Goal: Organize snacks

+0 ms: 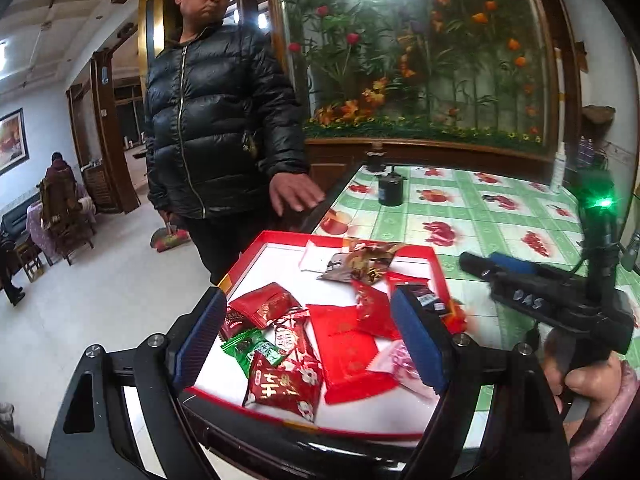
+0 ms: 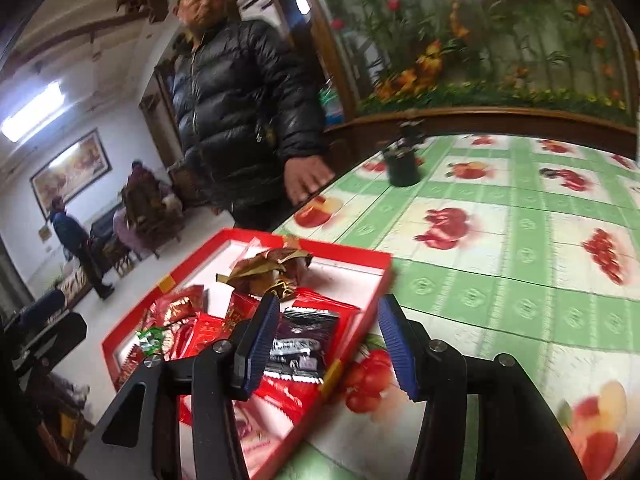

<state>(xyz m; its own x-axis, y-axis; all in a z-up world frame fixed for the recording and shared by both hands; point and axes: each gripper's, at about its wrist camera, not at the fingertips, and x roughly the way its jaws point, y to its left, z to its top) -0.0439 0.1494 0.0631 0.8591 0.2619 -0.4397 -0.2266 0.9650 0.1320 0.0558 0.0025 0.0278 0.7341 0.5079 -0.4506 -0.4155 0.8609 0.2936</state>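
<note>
Holding wrapped snacks (image 1: 288,332): red tray (image 1: 280,236) on fruit-print tablecloth (image 1: 480,216).

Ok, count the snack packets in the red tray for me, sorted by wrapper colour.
Red packets: 7
Green packet: 1
Black packet: 1
Pink packet: 1
Brown-gold wrappers: 2, overlapping, hard to separate
Total: about 12
</note>
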